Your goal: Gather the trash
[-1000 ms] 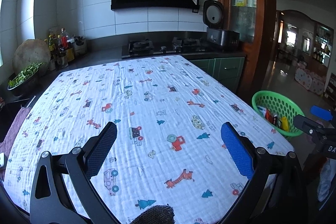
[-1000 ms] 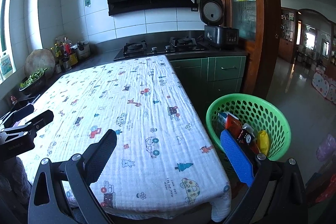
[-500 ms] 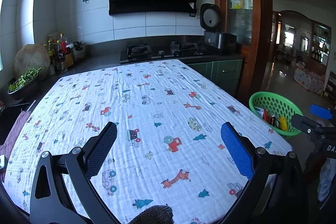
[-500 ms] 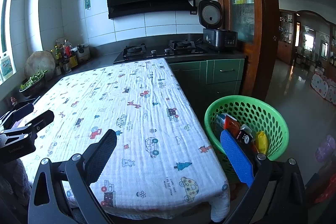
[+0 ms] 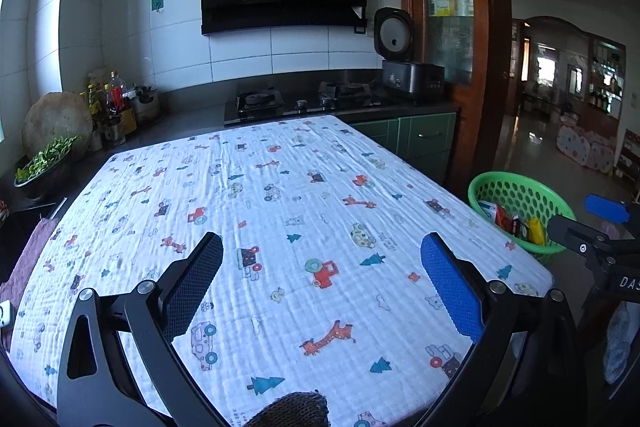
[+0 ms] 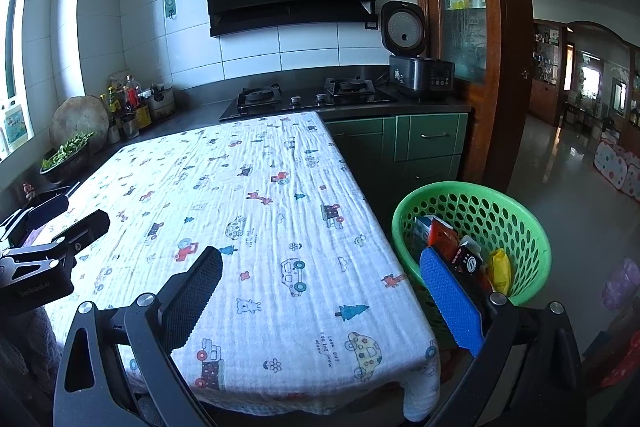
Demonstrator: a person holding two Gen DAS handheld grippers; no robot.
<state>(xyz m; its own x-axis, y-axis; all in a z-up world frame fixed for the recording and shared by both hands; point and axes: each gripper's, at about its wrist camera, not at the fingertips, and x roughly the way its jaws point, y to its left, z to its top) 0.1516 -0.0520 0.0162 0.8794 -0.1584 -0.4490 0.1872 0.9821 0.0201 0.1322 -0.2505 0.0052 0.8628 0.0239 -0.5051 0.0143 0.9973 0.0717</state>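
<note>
A green perforated basket stands on the floor to the right of the table and holds several trash items: red and white packets and a yellow one. It also shows in the left wrist view. My left gripper is open and empty above the near part of the table. My right gripper is open and empty over the table's near right corner, its blue finger in front of the basket. No loose trash shows on the cloth.
The table wears a white cartoon-print cloth. Behind it are a counter with a gas hob, a rice cooker, bottles, a bowl of greens and green cabinets. An open floor lies to the right.
Both grippers have risen and drawn back a little, so the table and basket sit lower in both views. Both jaws stay open and empty.
</note>
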